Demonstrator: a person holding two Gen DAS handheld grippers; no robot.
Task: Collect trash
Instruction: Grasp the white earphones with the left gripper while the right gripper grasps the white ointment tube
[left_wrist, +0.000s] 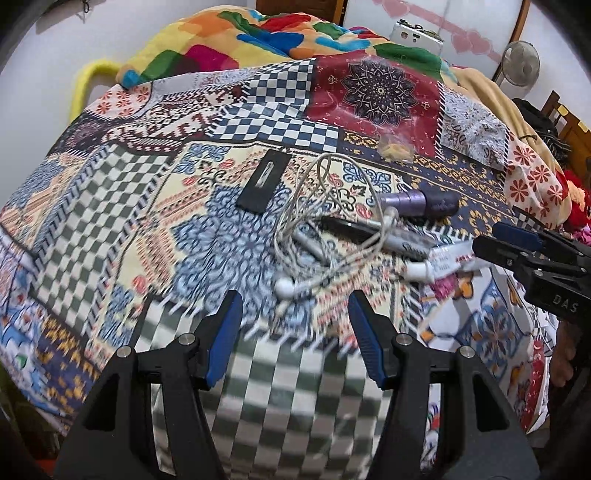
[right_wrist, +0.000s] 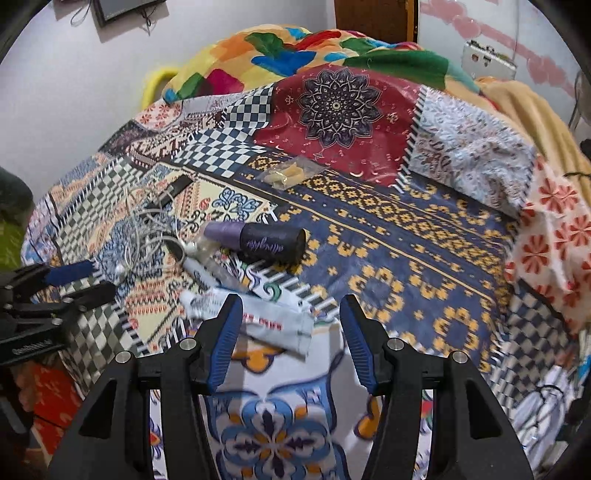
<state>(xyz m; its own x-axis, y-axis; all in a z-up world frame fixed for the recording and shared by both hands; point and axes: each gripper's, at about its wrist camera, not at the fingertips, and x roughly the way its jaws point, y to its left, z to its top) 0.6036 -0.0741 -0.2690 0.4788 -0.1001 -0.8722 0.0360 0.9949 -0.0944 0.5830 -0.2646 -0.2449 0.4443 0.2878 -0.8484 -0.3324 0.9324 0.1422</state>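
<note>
On the patchwork bedspread, in the middle of both views, a small heap of loose things lies together, probably gathered there so they can be picked up one after another. In the left wrist view the tangled white earphones sit at the centre, just above the left gripper, whose jaws stand apart with nothing between them. It hangs over the checkered cloth, so I judge it is lined up for the cable. To the upper left of the tangle lies a black flat card; to the right a purple tube, with a marker below it.

In the right wrist view the right gripper is also apart and empty. The squeezed white tube lies at its left blue pad, partly behind it, and seems its target. Higher, near the red panel, a clear plastic bag rests alone, well apart from the heap.
</note>
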